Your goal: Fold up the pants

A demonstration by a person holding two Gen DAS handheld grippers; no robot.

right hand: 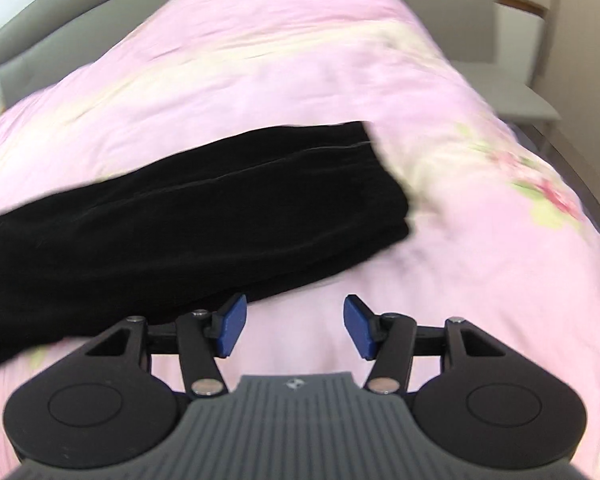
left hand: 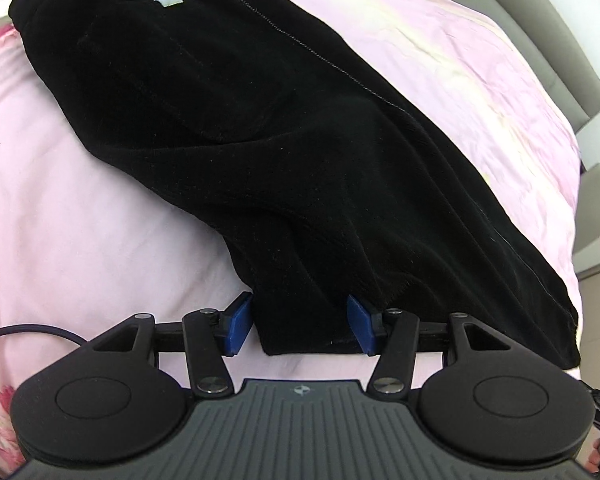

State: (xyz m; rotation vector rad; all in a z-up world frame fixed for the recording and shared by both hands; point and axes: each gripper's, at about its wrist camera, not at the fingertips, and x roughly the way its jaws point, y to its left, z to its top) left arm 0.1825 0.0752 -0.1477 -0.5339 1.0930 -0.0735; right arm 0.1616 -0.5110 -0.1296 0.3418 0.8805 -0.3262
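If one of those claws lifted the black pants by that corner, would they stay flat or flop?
Probably flop: the black pants lie in soft folds and creases on the pink bedspread. The fuzzy cloth looks grippy rather than slippery. Stacked layers may slide apart.

Hand-held gripper (left hand: 302,324): black linkages, blue pads (left hand: 238,318), silver screws, ribbed grey body.

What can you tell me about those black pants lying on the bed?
The black pants look soft and fleecy, like velvet. They lie flat on the pink bedspread, apparently folded over lengthwise, with a small white label near the waist and a thin seam line down the side. A corner of the fabric sits between the open blue pads of the left gripper. The right gripper hangs beside the leg, holding nothing.
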